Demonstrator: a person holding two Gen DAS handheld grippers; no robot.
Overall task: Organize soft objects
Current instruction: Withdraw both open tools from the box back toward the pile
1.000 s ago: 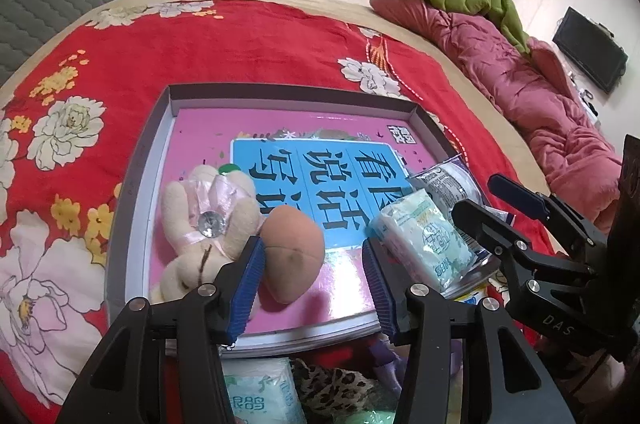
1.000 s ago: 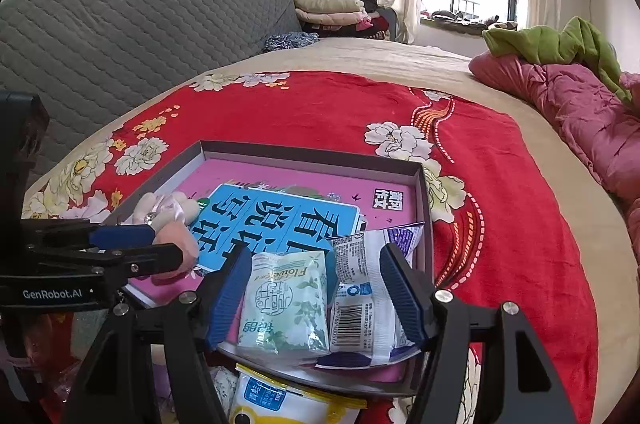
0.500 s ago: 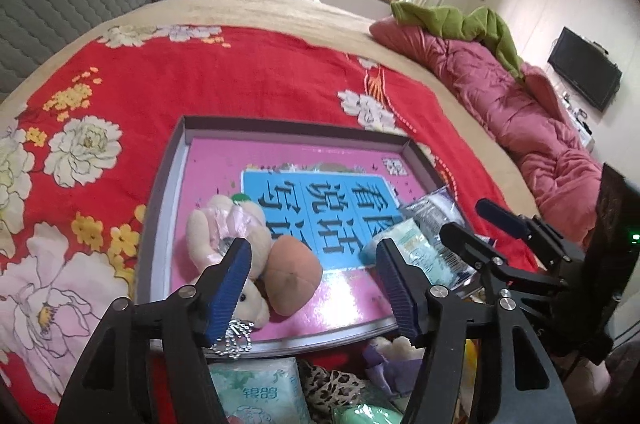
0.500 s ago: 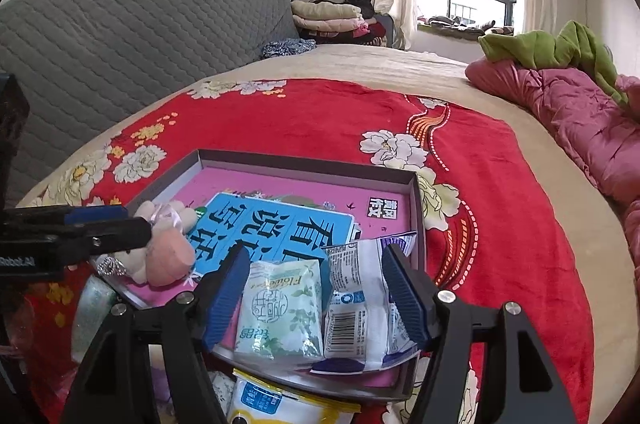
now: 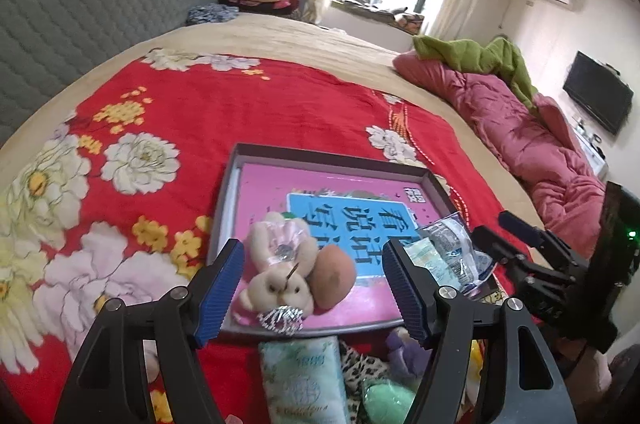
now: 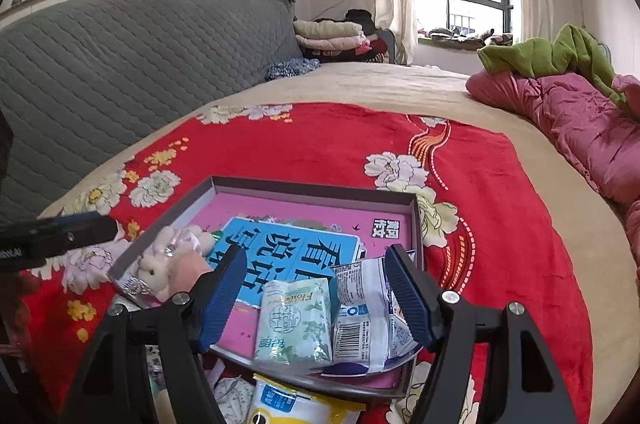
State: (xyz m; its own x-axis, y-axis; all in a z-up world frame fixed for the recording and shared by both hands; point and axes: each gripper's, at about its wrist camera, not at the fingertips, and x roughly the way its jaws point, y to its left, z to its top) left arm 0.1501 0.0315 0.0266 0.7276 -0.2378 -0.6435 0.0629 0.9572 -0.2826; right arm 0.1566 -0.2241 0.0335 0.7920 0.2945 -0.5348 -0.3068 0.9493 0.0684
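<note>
A grey tray (image 5: pixel 320 154) with a pink and blue book in it lies on the red flowered blanket. A cream plush rabbit (image 5: pixel 280 264) and a brown plush ball (image 5: pixel 334 272) lie at the tray's near left. My left gripper (image 5: pixel 312 246) hovers above them, its jaws opening and touching neither. At the tray's near right lie a green tissue pack (image 6: pixel 294 324) and a crinkled plastic packet (image 6: pixel 368 308). My right gripper (image 6: pixel 316 252) hangs over these, its jaws also opening, with the pads clear of both.
Loose soft items lie in front of the tray: another tissue pack (image 5: pixel 304 380), a leopard-print cloth (image 5: pixel 360 364), a green lump (image 5: pixel 384 400) and a yellow-white pack (image 6: pixel 288 404). A pink quilt (image 5: pixel 520 128) lies along the right, and the grey headboard (image 6: pixel 120 64) stands at the left.
My left gripper has drawn back and up from the plush toys, and its jaws have spread much wider. The right gripper has risen a little with its jaws slightly wider.
</note>
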